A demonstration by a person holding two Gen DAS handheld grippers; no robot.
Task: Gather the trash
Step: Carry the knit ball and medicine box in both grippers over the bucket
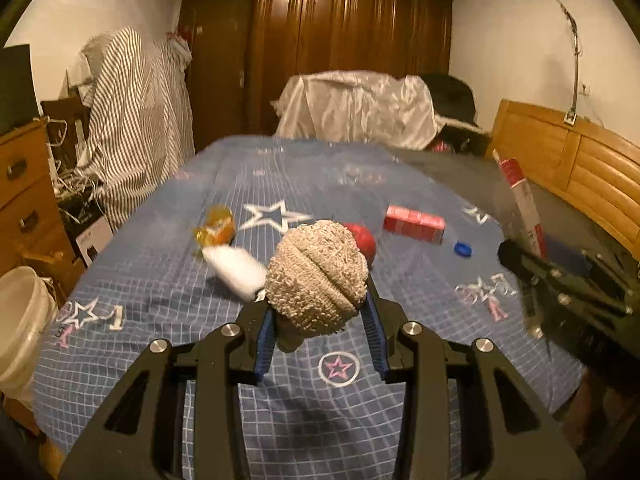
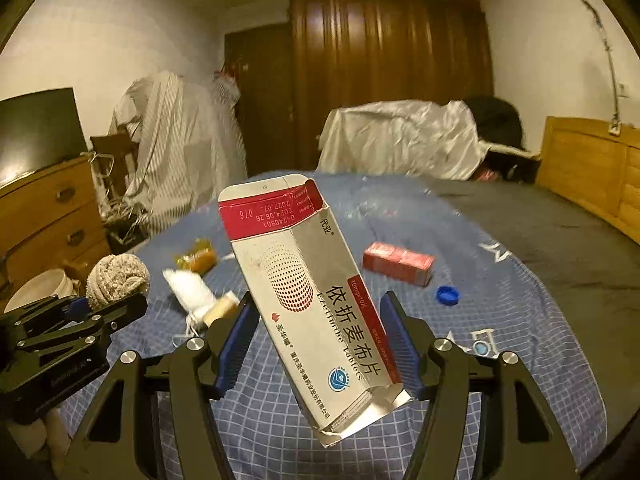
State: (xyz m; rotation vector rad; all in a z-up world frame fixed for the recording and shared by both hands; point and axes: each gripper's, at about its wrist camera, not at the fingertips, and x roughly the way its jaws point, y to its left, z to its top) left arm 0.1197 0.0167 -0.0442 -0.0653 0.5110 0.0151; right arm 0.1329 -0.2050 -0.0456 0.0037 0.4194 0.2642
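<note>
1. My left tongs are clamped on a rolled-up beige sock, the blue pads pressing it from both sides, and I hold it up above the bed.
2. My right tongs grip a flattened white-and-red medicine box; it stands tilted between the pads, its torn red flap at the top and its open end hanging low.
3. The bed wears a blue checked sheet printed with stars, and the rest of the trash lies on it.
4. A small red carton lies on its side towards the far right, with a blue bottle cap just beside it, nearer to me.
5. A red round thing sits behind the sock, partly hidden, so I cannot tell what it is.
6. To the left lie an orange wrapper and, near it, a blurred white wad.
7. A white bucket stands off the bed's left edge, beside the wooden drawers.
</note>
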